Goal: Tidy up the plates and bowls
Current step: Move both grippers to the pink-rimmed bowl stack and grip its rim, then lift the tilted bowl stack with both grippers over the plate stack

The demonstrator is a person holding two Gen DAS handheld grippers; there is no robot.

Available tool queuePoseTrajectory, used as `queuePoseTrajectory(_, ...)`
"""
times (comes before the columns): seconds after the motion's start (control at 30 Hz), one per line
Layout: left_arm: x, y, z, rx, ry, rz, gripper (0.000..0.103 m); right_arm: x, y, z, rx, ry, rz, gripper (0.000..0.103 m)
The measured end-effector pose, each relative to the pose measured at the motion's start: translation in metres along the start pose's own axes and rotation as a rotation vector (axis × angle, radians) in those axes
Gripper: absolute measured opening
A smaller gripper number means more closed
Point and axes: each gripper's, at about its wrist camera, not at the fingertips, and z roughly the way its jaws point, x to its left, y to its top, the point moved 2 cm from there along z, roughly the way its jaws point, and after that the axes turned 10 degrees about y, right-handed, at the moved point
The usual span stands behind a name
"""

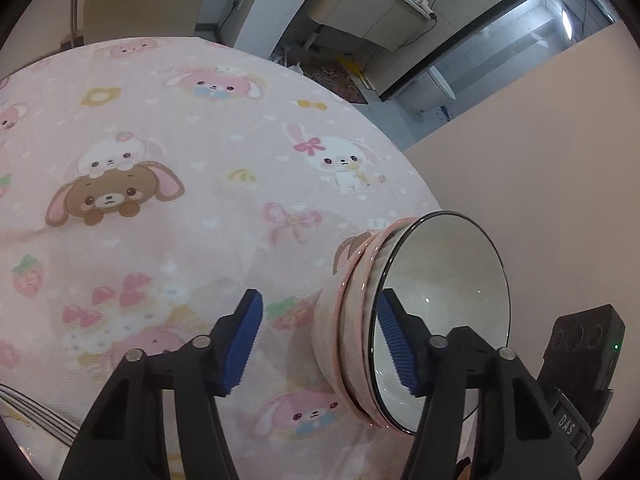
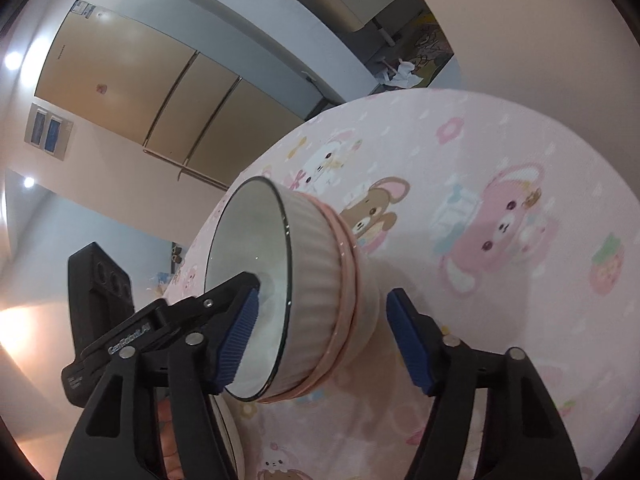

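A: Where are the bowls?

B: A stack of bowls (image 1: 384, 320) stands on the table under the pink bunny-print tablecloth (image 1: 168, 208), near its edge. The top one is a ribbed white bowl (image 2: 308, 280) with a dark rim, nested in pink-edged bowls below.

A: And the grippers?

B: Both straddle the rim from opposite sides. The left gripper (image 1: 320, 340) is spread wide, one blue pad inside the bowl, the other outside over the cloth. The right gripper (image 2: 324, 340) is equally wide, its inner pad inside the bowl, the outer one clear of the wall. Neither pinches yet.

A: Which is nearer?

B: I judge them about equal; each needs only to close across the wall.

A: Anything unclear?

B: How many bowls are nested is hard to count, and whether any pad touches the ceramic. A plate edge (image 1: 36, 412) is cut off at the left wrist view's lower corner.
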Motion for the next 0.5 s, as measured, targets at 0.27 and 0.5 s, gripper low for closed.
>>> queuePoseTrajectory(0.27,-0.009,-0.008,0.008,0.057,-0.05,-0.011,0.04,-0.019,0.005,0.012,0.029,0.045,0.088,0.057)
queuePoseTrajectory(0.5,-0.002,-0.006,0.013,0.084,-0.108,-0.082,0.04,-0.028,0.004,0.026,0.075,0.089,0.158,0.054)
